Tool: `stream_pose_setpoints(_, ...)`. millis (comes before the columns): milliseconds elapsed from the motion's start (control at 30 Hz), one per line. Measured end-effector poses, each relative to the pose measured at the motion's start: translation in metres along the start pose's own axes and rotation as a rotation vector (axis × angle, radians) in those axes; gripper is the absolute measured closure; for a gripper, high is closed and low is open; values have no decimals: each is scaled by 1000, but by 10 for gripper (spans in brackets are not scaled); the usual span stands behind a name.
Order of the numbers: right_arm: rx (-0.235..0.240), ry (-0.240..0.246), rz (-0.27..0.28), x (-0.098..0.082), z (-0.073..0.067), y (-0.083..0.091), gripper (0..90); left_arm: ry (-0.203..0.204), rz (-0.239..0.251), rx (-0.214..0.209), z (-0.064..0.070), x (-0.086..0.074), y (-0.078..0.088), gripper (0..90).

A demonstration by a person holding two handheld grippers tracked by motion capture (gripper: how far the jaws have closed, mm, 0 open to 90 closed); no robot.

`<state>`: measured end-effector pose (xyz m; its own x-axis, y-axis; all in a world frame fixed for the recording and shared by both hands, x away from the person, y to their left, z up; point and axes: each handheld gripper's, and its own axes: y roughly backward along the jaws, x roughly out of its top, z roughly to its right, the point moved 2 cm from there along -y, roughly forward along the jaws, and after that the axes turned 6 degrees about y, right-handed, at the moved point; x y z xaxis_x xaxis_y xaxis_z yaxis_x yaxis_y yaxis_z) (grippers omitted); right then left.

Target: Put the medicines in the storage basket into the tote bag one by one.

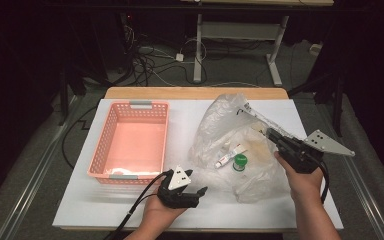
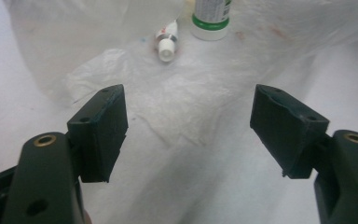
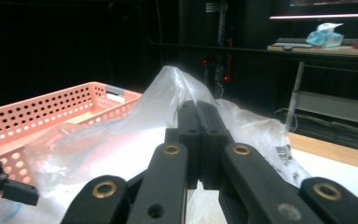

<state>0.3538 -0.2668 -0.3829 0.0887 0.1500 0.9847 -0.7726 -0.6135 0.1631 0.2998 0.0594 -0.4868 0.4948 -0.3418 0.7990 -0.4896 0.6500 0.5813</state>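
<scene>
Clear plastic bag [image 1: 232,145] lies right of the basket [image 1: 130,142]: thin, limp, slippery film, very light, so it is best pinched at a gathered fold. Right gripper [image 1: 272,134] has its jaws pressed together on the bag's raised far edge, holding the mouth up. Left gripper [image 1: 200,192], jaws spread and empty, faces the bag's near edge; inside the bag sit a small tube [image 1: 228,156] and a green-capped bottle [image 1: 239,161], both light, rigid and likely to slide.
</scene>
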Motion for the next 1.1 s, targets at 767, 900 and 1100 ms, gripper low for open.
stream_pose_setpoints(767,12,17,-15,-1,-7,0,900,163,-138,105,-27,30,-63,0)
stream_pose_setpoints(900,22,17,-21,-2,-10,-1,900,169,-219,90,-29,32,-72,4)
stream_pose_setpoints(1100,29,29,-24,-3,-12,-3,900,91,-208,96,-23,32,-72,212)
